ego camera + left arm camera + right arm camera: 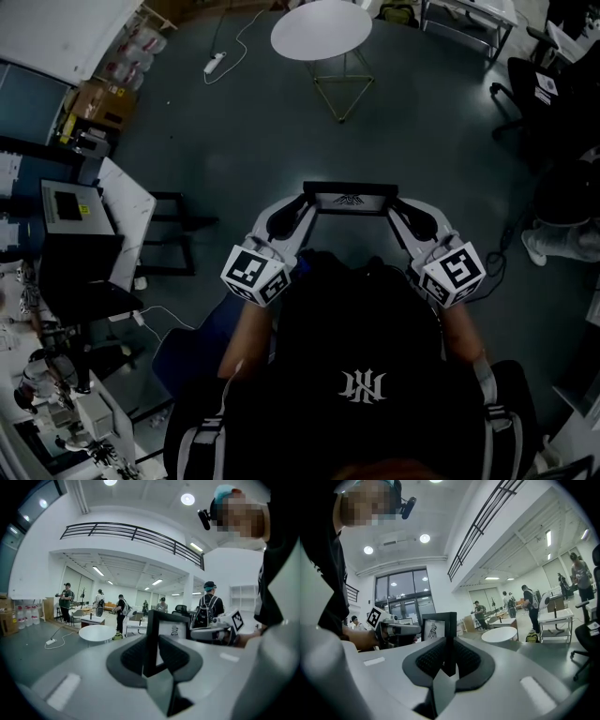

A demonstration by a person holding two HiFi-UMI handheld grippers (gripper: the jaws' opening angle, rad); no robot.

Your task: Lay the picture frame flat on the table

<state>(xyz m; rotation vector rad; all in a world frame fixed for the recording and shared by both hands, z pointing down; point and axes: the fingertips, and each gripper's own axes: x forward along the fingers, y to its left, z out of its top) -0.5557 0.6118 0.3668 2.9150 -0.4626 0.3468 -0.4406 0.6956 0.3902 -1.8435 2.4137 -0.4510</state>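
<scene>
Picture frame (349,198) is held in the air over the grey floor (412,112), on my side of the round white table (321,30) and well apart from it. My left gripper (151,654) is clenched on the frame's left edge and my right gripper (449,657) on its right edge. The frame stands upright between each pair of jaws. Its printed face shows in both gripper views.

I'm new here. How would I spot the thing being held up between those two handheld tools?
In the head view, start at the round white table, then come down toward the picture's middle. There the left gripper and right gripper each clamp a side edge of the picture frame. It alone is a black-bordered rectangle around a white picture with a small dark figure.
</scene>
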